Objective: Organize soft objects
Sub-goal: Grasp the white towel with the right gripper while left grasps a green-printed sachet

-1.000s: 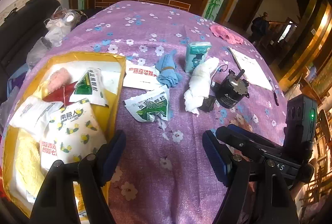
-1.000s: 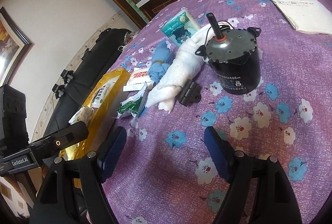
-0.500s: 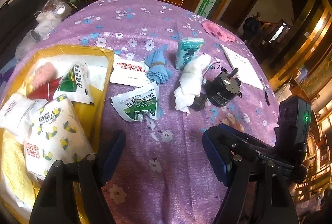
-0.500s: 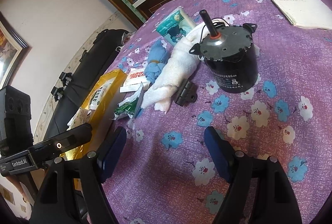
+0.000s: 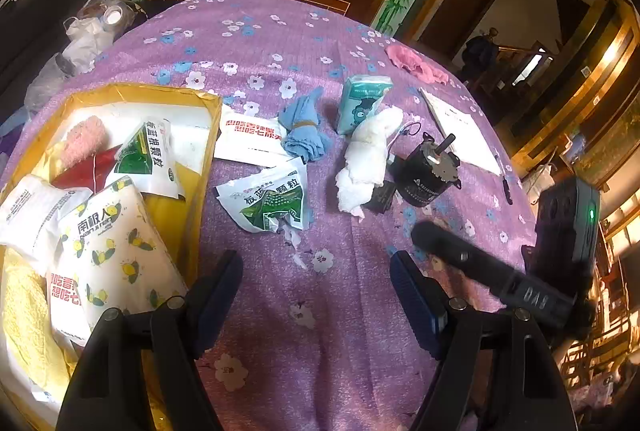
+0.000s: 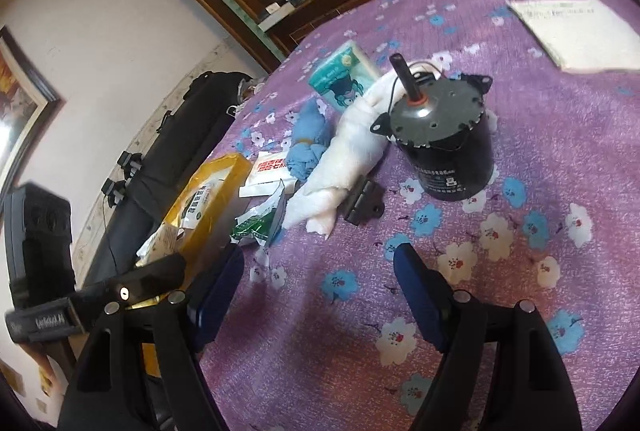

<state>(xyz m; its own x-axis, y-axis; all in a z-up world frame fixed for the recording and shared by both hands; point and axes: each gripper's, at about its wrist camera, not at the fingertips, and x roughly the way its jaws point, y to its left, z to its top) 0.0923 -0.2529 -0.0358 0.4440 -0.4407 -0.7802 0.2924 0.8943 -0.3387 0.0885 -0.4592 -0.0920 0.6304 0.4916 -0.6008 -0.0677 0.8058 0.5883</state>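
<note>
You had the box (image 5: 120,93) on the left, with packs inside. Right of it lay a pouch (image 5: 268,201), with a cloth (image 5: 304,135) behind it. The towel (image 5: 368,155) lay between the cloth and the motor (image 5: 424,175), touching the motor.

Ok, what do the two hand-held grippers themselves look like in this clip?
Both match: the left hand-held gripper and right hand-held gripper have black angular plastic frames, silver pivot screws and ribbed dark-blue finger pads. Each carries a black box module, one with a green LED. No cables visible.
</note>
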